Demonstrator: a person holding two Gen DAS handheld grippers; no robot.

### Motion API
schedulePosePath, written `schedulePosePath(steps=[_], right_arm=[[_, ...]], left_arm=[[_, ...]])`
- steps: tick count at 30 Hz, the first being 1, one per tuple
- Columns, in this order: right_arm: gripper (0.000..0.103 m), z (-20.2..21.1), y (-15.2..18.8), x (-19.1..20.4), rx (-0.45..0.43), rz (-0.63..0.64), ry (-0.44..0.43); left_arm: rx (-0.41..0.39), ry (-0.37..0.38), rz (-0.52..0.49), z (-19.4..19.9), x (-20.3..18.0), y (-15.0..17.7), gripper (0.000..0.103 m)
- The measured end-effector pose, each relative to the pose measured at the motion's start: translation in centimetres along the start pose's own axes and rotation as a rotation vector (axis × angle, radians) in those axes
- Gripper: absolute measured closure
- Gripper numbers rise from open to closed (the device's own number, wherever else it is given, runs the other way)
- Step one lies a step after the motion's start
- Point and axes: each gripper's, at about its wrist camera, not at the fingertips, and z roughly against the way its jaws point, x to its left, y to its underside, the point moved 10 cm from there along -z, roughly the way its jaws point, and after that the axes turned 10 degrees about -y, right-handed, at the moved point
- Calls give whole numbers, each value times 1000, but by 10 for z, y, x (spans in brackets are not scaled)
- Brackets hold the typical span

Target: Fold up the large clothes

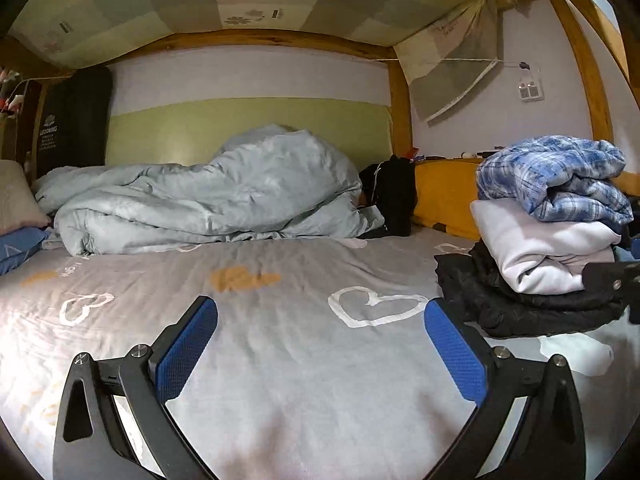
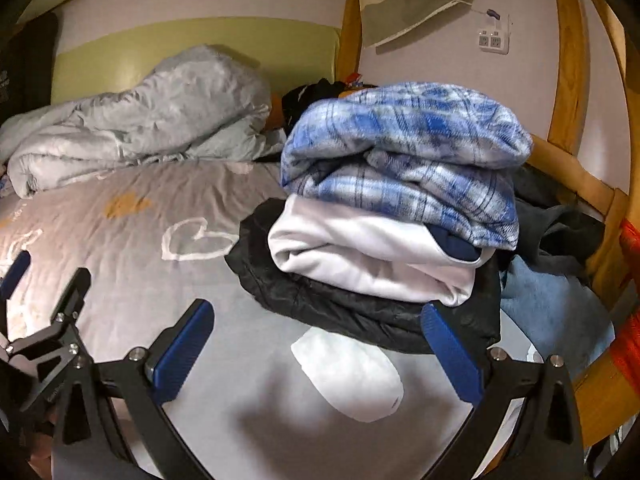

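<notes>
Both the left tongs (image 1: 320,344) and right tongs (image 2: 318,344) are hanging wide open, holding nothing. The folded pile (image 2: 396,216) is sitting on the bed (image 1: 280,360). It is looking soft and floppy, so grabbing an edge seems best.

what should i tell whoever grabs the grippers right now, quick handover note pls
Left gripper: open, empty, over the bare bed sheet.
Right gripper: open, empty, right in front of the stack.
Stack on the right side of the bed: black garment at the bottom, white one on it, blue plaid one on top, all folded.
Left to do: loose dark and blue clothes lie behind the stack by the wooden rail, apparently unfolded.
The grey duvet is bunched at the back.
</notes>
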Motion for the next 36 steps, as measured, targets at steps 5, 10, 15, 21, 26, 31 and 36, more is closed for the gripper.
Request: schedulePosePath(steps=[5, 10, 15, 21, 26, 31, 36], right_arm=[[0, -8, 5, -4, 35, -17, 17], [0, -11, 8, -6, 47, -17, 21], [0, -19, 15, -10, 84, -42, 22], [0, -17, 14, -11, 78, -35, 40], [0, -17, 14, -12, 77, -38, 37], [0, -16, 14, -12, 75, -40, 37], [0, -16, 14, -12, 77, -44, 39]], left_arm=[[-2, 27, -11, 4, -5, 0, 0], [-11, 39, -35, 7, -12, 0, 0], [-13, 43, -46, 8, -16, -1, 0], [-9, 42, -44, 7, -16, -1, 0], [-4, 47, -47, 6, -18, 1, 0], [0, 51, -48, 6, -19, 2, 0], [4, 49, -45, 4, -20, 3, 0]])
